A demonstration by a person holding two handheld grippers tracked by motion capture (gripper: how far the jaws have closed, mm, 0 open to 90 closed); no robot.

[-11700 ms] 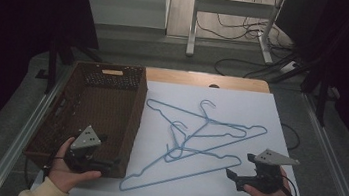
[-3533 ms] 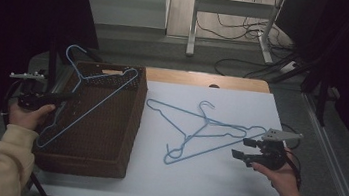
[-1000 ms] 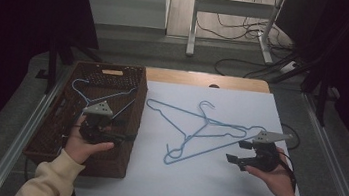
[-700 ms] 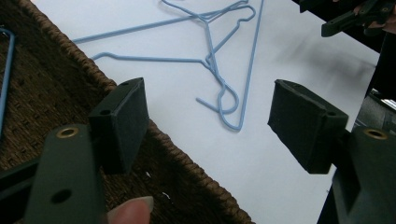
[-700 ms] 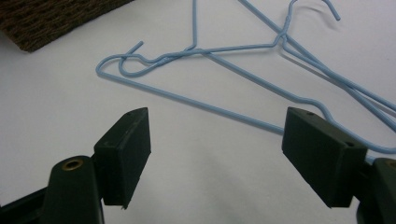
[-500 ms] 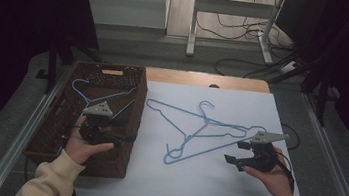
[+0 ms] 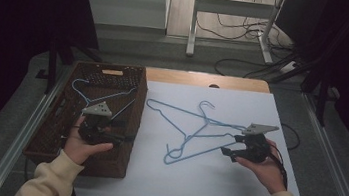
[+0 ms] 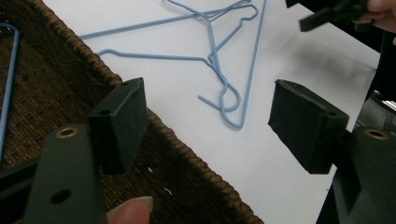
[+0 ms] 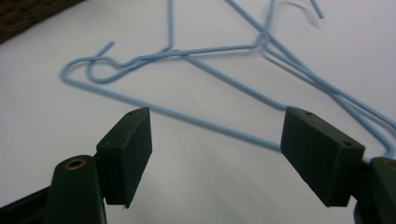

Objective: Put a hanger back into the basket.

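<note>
Two blue wire hangers (image 7: 209, 123) lie overlapped on the white table top (image 7: 191, 191). A third blue hanger (image 7: 112, 94) rests inside the brown wicker basket (image 7: 53, 128) at the left. My left gripper (image 7: 126, 137) hovers over the basket's right rim, open and holding nothing; in its own view the jaws (image 8: 208, 116) frame the rim (image 8: 187, 144) and the hangers (image 8: 212, 51). My right gripper (image 7: 225, 152) is open at the hangers' right end. In the right gripper view (image 9: 215, 135), one hanger's long wire (image 9: 210, 125) runs across between the spread jaws, untouched.
The basket takes up the table's left side. A wooden strip (image 7: 205, 79) borders the far edge. Metal rails (image 7: 335, 168) run along both sides. Beyond the table are a stand's legs (image 7: 231, 29) and cables on the floor.
One hanger has gone from the table into the basket, and my left gripper has let go of it. Over the last second my right gripper edged slightly left toward the hangers.
</note>
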